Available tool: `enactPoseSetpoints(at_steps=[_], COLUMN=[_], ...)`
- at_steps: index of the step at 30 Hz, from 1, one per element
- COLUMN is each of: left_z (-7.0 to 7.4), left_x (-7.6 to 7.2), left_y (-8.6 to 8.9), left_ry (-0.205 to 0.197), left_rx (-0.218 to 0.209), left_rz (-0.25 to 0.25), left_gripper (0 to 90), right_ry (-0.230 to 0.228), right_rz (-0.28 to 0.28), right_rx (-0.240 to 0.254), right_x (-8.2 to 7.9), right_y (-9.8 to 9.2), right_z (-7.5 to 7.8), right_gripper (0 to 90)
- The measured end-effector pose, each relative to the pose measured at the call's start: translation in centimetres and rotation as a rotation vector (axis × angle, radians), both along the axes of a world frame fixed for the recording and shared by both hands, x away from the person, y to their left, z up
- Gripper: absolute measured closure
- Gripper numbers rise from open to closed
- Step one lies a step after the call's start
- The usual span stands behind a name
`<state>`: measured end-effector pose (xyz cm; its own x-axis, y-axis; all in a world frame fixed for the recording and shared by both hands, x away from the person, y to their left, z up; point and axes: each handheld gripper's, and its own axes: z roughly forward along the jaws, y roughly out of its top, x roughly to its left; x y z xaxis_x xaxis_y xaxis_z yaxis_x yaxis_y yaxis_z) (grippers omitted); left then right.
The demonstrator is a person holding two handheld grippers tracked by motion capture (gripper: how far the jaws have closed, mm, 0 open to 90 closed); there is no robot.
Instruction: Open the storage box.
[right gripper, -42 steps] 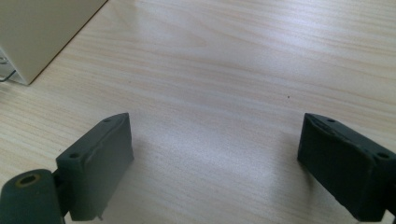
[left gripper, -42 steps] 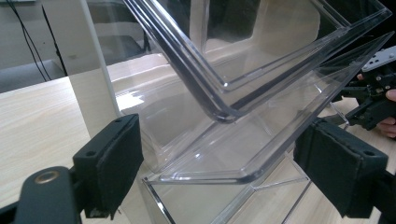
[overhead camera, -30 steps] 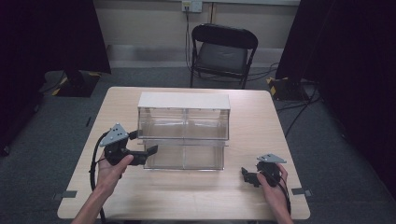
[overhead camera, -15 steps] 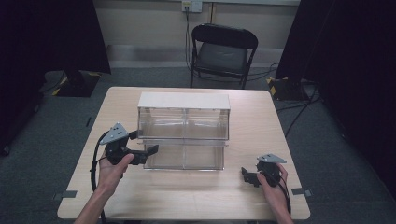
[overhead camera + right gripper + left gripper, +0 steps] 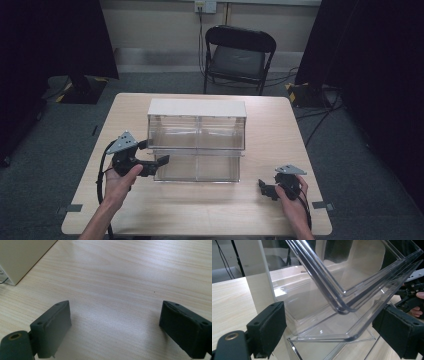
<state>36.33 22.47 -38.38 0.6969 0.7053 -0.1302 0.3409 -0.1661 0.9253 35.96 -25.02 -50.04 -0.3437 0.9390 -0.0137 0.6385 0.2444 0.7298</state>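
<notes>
Reaching into the clear box from the left

Left gripper sits at the left front corner of the clear drawer cabinet, jaws spread wide around the corner of its pulled-out lower drawer, not clamping it. Right gripper rests low near the counter's front right edge, jaws wide open over bare wood, well apart from the cabinet.

High view looks down on the table – gripper views sit close, sharing its wood
</notes>
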Motion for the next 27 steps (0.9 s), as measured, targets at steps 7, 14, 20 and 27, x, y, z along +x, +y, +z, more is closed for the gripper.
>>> enactPoseSetpoints(at_steps=[7, 14, 20, 27], left_z=[0.01, 0.03, 0.04, 0.08], left_x=[0.04, 0.05, 0.07, 0.07], left_y=[0.00, 0.00, 0.01, 0.00], left_ry=[0.004, 0.004, 0.004, 0.004], left_rx=[-0.001, 0.001, 0.002, 0.003], left_rz=[-0.004, -0.005, -0.004, -0.005], left_gripper=[11.7, 11.8, 11.8, 11.8], right_ry=[0.000, 0.000, 0.000, 0.001], right_rz=[0.000, 0.000, 0.000, 0.001], right_rx=[0.000, 0.000, 0.000, 0.000], right_x=[0.00, 0.00, 0.00, 0.00], right_y=[0.00, 0.00, 0.00, -0.01], right_z=[0.00, 0.00, 0.00, 0.01], right_gripper=[9.5, 9.5, 9.5, 9.5])
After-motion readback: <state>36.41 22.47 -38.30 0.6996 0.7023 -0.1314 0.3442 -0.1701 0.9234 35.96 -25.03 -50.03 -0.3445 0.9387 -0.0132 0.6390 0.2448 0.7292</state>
